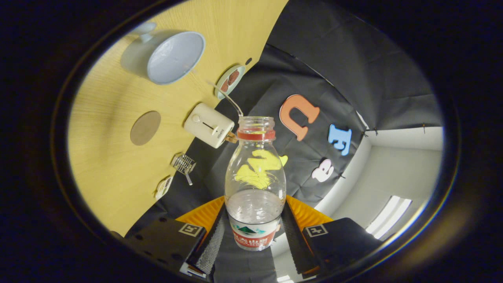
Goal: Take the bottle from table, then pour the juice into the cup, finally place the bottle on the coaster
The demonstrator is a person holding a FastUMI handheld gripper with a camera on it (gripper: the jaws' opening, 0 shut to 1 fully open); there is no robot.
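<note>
A clear plastic bottle [255,177] with a red neck ring and no cap sits between my fingers, and my gripper [255,230] is shut on its labelled lower part. Clear liquid fills only its lower third. The view is rolled, so the wooden table [106,165] stands to the left of the bottle. A thin thread, like a fine stream, runs from the bottle's mouth toward the pale cup [176,57], which stands beyond the fingers. A round brown coaster [145,127] lies on the table, nearer to me than the cup.
A white box-shaped device [210,125] lies beside the bottle's neck at the table's edge. Farther off is a small plate [230,81] with brown pieces. A small wire rack [184,163] and a small packet [164,186] sit along the edge.
</note>
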